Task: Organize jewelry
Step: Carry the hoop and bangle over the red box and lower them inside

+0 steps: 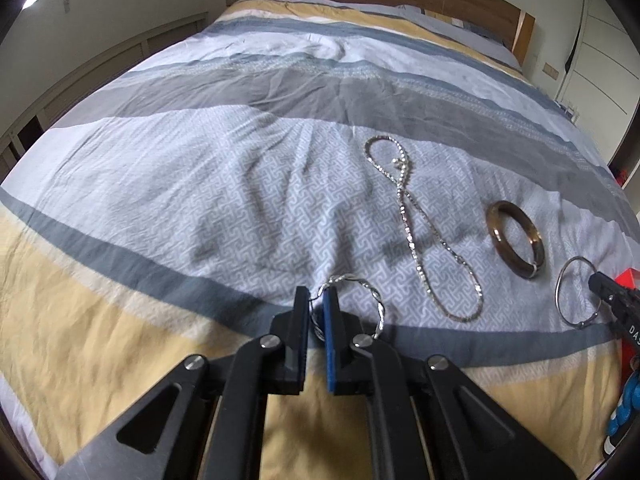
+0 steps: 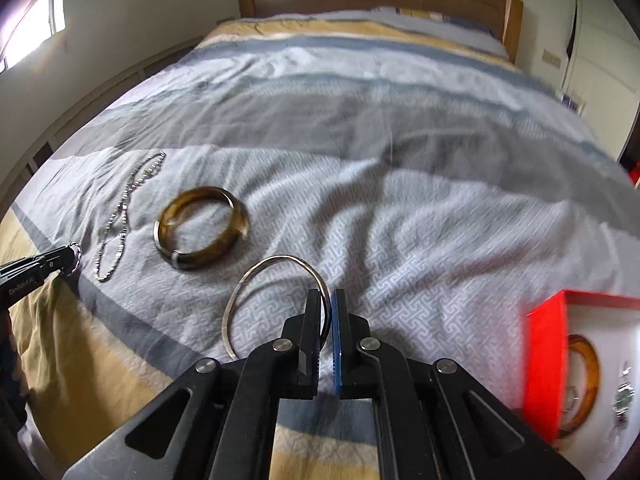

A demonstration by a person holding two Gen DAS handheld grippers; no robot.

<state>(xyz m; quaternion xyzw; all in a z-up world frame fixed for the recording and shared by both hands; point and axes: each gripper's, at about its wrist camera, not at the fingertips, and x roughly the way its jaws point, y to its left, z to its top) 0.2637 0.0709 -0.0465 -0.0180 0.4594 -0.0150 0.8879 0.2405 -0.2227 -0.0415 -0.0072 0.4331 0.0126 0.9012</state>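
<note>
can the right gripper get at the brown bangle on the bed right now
Probably not yet: the right gripper has its jaws closed on the thin silver bangle. The brown bangle lies unobstructed nearby on the bedspread.

left gripper (image 1: 316, 304): matte black linkage arms, triangular cutouts near the base
left fingers (image 1: 298, 312): black, flat; right one carries a blue ribbed pad
pivots: round silver screw heads, four per gripper
right gripper (image 2: 326, 308): same black build, same silver pivots
right fingers (image 2: 340, 320): left pad black, toothed edge; right pad blue
markings: white lettering on each gripper's side, only partly legible
</note>
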